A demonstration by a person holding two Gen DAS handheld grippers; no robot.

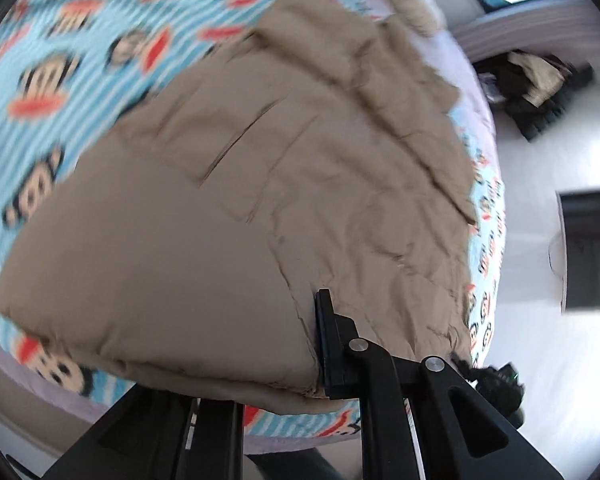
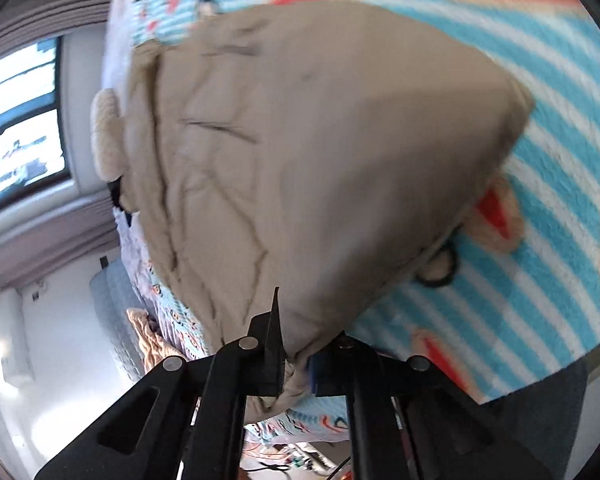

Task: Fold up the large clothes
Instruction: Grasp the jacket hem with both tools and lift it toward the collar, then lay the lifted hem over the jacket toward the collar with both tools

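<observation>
Beige padded coat (image 1: 236, 208) on monkey-print blanket (image 1: 60, 40). Right gripper (image 2: 296, 356) clenched on coat hem; left gripper (image 1: 300, 344) grasping coat edge.

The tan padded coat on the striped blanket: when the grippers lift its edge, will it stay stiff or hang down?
The tan padded coat probably droops: its wrinkled fabric already bends where the right gripper pinches it. The puffy quilting suggests bulk with little weight. It may drag on the fleecy striped blanket.
</observation>
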